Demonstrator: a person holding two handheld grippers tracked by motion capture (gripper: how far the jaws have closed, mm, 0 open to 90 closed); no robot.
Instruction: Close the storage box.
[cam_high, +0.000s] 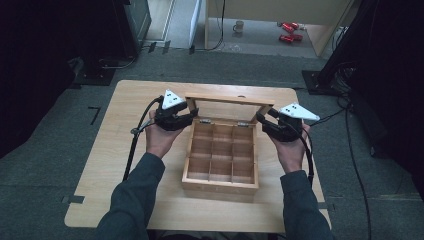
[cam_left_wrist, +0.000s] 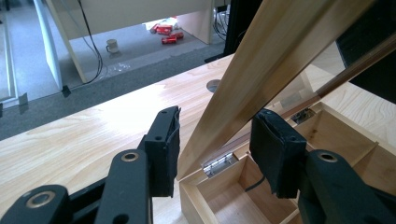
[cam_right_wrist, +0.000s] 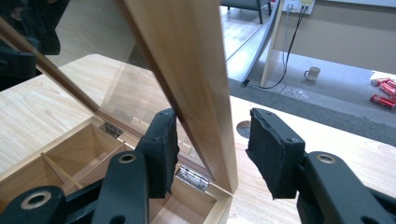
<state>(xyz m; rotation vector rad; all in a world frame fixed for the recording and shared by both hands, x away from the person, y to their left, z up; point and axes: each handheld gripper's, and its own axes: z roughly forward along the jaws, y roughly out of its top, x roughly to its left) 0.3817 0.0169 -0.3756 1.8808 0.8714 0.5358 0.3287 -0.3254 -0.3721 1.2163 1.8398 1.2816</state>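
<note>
An open wooden box (cam_high: 220, 189) with several empty compartments stands in the middle of the table. Its glass-paned lid (cam_high: 227, 100) is tilted up at the back on two metal hinges. My left gripper (cam_high: 192, 116) is at the lid's left side rail. In the left gripper view the rail (cam_left_wrist: 261, 70) runs between the pads of the left gripper (cam_left_wrist: 217, 116), which close on it. My right gripper (cam_high: 261, 119) is at the right side rail. In the right gripper view the right gripper (cam_right_wrist: 212, 116) straddles that rail (cam_right_wrist: 187, 60), inner pad against the wood.
The box sits on a light wooden table (cam_high: 145, 95) with a round cable hole (cam_high: 241, 96) behind the lid. On the floor beyond are a mug (cam_high: 238, 26), red objects (cam_high: 289, 31), cables and dark stands at both sides.
</note>
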